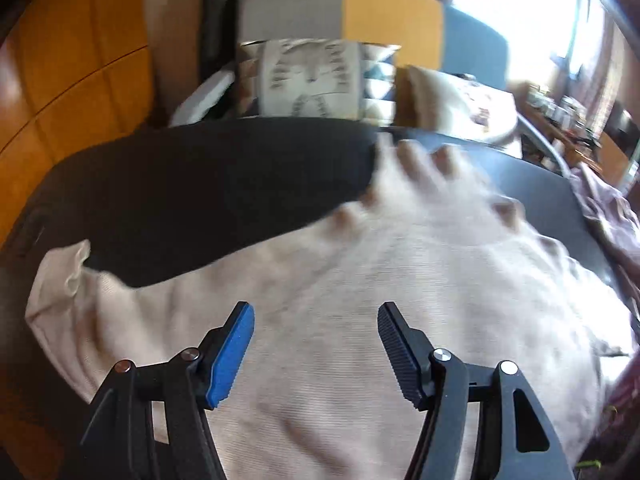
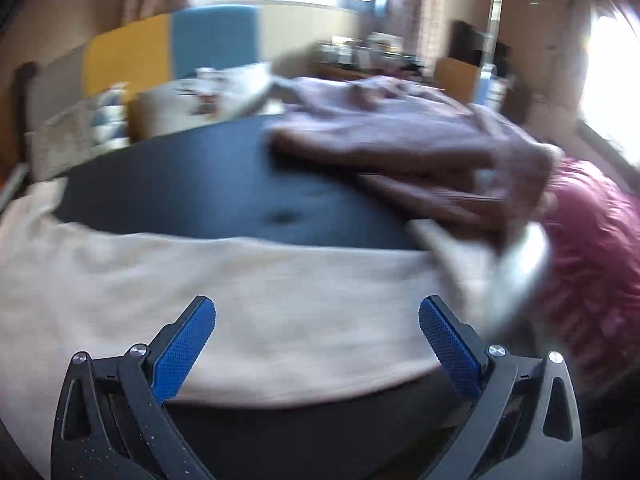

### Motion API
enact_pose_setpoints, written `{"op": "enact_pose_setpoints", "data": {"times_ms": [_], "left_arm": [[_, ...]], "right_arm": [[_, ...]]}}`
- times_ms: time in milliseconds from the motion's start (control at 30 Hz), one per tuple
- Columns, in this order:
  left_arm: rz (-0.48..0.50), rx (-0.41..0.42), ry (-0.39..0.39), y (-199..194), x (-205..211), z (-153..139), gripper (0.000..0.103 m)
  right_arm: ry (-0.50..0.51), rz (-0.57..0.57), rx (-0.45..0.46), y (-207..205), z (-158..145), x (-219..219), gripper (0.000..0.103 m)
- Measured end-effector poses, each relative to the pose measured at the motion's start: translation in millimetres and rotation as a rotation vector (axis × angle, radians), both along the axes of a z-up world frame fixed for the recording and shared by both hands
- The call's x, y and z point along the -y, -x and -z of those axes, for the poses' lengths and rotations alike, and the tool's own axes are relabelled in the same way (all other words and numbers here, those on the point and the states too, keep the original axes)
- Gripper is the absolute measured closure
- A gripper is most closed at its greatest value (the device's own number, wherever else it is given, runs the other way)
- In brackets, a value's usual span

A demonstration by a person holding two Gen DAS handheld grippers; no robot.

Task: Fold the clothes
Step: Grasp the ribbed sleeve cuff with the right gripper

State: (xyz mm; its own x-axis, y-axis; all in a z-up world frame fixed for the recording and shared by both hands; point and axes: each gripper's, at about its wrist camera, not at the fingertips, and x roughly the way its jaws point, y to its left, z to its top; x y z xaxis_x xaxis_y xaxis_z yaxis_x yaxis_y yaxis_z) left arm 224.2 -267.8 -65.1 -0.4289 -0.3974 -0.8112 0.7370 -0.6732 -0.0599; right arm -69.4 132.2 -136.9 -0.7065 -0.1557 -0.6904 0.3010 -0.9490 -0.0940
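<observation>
Two grippers hover over one cream garment [image 1: 360,300] spread on a dark round surface [image 1: 208,188], and neither holds anything. Seen from the left wrist, the left gripper [image 1: 316,344] has its jaws wide apart above the middle of the cloth, nothing between the pads. Seen from the right wrist, the right gripper [image 2: 318,344] is likewise spread wide, empty, poised over the near hem of the same cream garment [image 2: 240,300].

From the right wrist the garment runs as a broad band from left to right across the near half of the surface [image 2: 192,184], its long axis crosswise to the gripper's pointing line. Its far edge lies straight ahead; its right end rises in a blurred, lifted fold beside a heap of mauve and pink clothes [image 2: 400,140] at the far right. From the left wrist the left end of the cloth shows a bunched corner [image 1: 68,272] at the near left, well to the side of the gripper.

Judging by this, a fold along the short axis calls for each gripper to take its own end: the left one is nearer the bunched left corner, the right one nearer the raised right end.
</observation>
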Motion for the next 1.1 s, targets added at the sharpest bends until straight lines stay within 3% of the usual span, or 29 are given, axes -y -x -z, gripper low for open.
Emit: {"op": "enact_pose_setpoints", "data": {"times_ms": [200, 300, 433, 567, 867, 967, 1067, 1100], "left_arm": [[0.121, -0.005, -0.05, 32, -43, -8, 0.037], [0.153, 0.009, -0.062, 43, -56, -10, 0.037], [0.161, 0.028, -0.075, 53, -63, -6, 0.037], [0.158, 0.042, -0.082, 57, -63, -1, 0.037], [0.151, 0.061, -0.108, 60, -63, 12, 0.037], [0.156, 0.07, -0.111, 62, -64, 14, 0.037], [0.163, 0.074, -0.113, 63, -66, 15, 0.037], [0.166, 0.074, -0.112, 64, -67, 15, 0.037]], "right_arm": [[-0.026, 0.079, 0.019, 46, 14, -32, 0.0], [0.022, 0.127, 0.062, 61, 21, -42, 0.002], [0.033, 0.128, 0.101, 71, 31, -46, 0.014], [0.114, 0.187, 0.106, 78, 31, -64, 0.017], [0.154, 0.256, 0.12, 92, 41, -94, 0.022], [0.139, 0.264, 0.113, 91, 41, -96, 0.03], [0.157, 0.281, 0.111, 91, 38, -102, 0.055], [0.177, 0.281, 0.115, 91, 36, -106, 0.074]]}}
